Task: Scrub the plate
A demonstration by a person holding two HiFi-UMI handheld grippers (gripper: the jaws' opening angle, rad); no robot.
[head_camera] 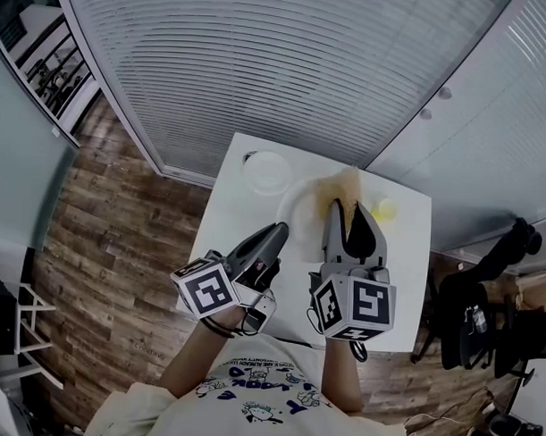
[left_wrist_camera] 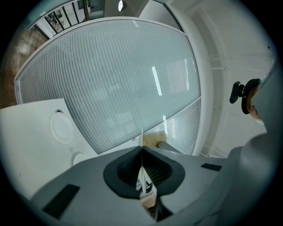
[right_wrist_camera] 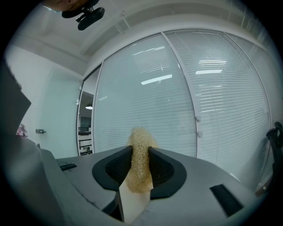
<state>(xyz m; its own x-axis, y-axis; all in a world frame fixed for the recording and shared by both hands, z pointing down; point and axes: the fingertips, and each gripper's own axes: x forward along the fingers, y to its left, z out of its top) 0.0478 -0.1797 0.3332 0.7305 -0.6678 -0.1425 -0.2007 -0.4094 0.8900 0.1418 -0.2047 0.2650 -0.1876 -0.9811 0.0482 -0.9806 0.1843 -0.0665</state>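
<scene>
Where the person's two forearms reach forward over the near edge of the white rectangular bench (head_camera: pixel 232 225), each hand carries a grey gripper with a marker cube on its back. Both point roughly level, away from the body. The left gripper (head_camera: pixel 280 229) has its dark pads pressed together on the rim of a thin white plate (left_wrist_camera: pixel 142 137) – its own view shows that rim edge-on, as a fine upright line pinched between the pads. From the head view the plate (head_camera: pixel 302 203) is only a pale, faint disc held above the bench, just ahead of the left gripper. The right gripper (head_camera: pixel 349 211) sits just beside it, pinching a beige fibrous loofah sponge (right_wrist_camera: pixel 140 152), whose tuft sticks out past the pads. The sponge is close against the plate – whether they touch, I cannot tell. Farther along the bench lie a round white dish (head_camera: pixel 267 170) and, to the right, a small yellow object (head_camera: pixel 385 209). Beyond stand glass panels with white slatted blinds (head_camera: pixel 260 69).
</scene>
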